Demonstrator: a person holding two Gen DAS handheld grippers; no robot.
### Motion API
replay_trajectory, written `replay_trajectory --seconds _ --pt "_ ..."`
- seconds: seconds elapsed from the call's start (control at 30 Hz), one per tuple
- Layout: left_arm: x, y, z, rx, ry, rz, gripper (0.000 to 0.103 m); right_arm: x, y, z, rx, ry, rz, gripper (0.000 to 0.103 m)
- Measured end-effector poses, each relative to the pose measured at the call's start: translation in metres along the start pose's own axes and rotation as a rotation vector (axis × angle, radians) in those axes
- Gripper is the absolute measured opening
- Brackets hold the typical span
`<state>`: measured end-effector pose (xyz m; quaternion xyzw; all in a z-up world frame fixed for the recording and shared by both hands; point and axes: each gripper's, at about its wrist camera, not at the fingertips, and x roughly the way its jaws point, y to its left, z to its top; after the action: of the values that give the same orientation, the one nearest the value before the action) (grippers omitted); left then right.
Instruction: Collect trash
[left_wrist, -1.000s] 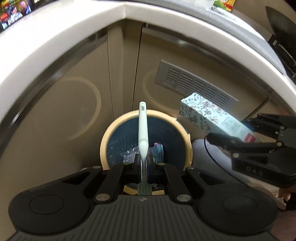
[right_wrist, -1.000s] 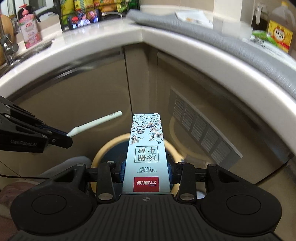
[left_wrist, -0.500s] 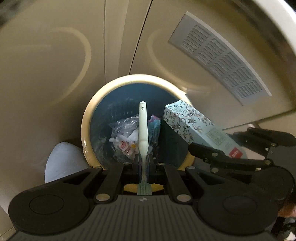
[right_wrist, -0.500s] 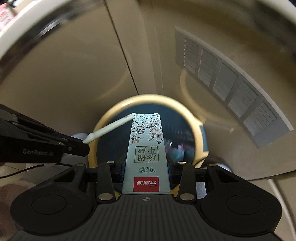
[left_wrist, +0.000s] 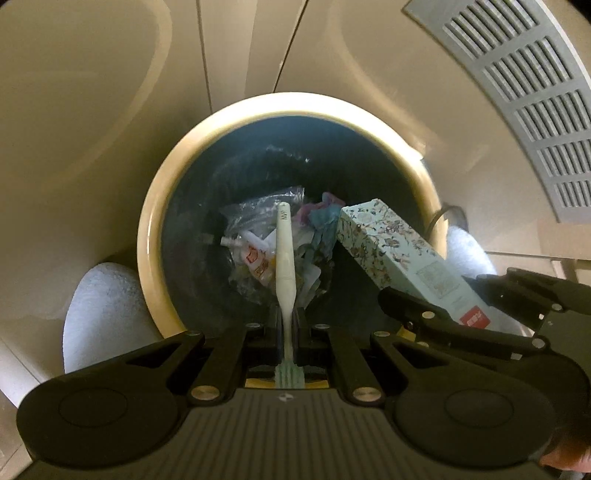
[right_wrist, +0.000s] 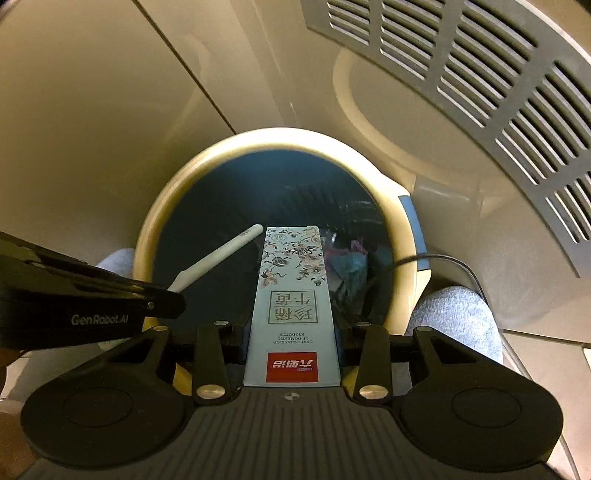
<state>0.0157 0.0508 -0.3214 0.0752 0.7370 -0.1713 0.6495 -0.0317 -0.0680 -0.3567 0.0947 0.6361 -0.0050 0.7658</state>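
Observation:
My left gripper (left_wrist: 286, 325) is shut on a white toothbrush (left_wrist: 285, 254), whose handle points down into the round bin (left_wrist: 147, 229) with a cream rim and dark inside. My right gripper (right_wrist: 291, 332) is shut on a pale blue floral toothpaste box (right_wrist: 291, 295), held over the bin's mouth (right_wrist: 402, 229). The box also shows in the left wrist view (left_wrist: 399, 258), with the right gripper (left_wrist: 443, 317) beside it. The toothbrush (right_wrist: 218, 258) and left gripper (right_wrist: 162, 299) show at the left of the right wrist view. Plastic wrappers and paper trash (left_wrist: 258, 251) lie in the bin's bottom.
Beige cabinet doors (left_wrist: 92, 110) stand behind the bin, with a grey vent grille (left_wrist: 524, 92) at the upper right. The person's grey slippers (left_wrist: 103, 314) (right_wrist: 454, 317) flank the bin. A black cable (right_wrist: 443, 260) runs by the bin's right side.
Both grippers have tipped down and moved closer over the bin, still holding the toothbrush and the box. The counter top has left the view; the bin's trash now shows.

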Motion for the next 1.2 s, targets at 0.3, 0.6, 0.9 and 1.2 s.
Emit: replay_trajectory --seconds 0.3,0.6,0.9,1.2 --pt "0.019 -0.002 0.014 0.006 0.06 -0.022 0.006 0.002 -0.001 0.006 0.027 0.018 -0.026 0.042" --pt "-0.005 0.011 0.006 0.027 -0.059 0.134 0.103 -0.028 -0.009 0.001 0.113 -0.005 -0.051 0.07" --pt "-0.054 0.012 -0.049 0.072 -0.151 0.067 0.103 -0.115 0.01 -0.044 0.036 -0.169 -0.018 0.078" --pt "-0.099 -0.013 -0.123 0.147 -0.368 0.113 0.103 -0.186 0.048 -0.098 -0.218 -0.433 -0.129 0.085"
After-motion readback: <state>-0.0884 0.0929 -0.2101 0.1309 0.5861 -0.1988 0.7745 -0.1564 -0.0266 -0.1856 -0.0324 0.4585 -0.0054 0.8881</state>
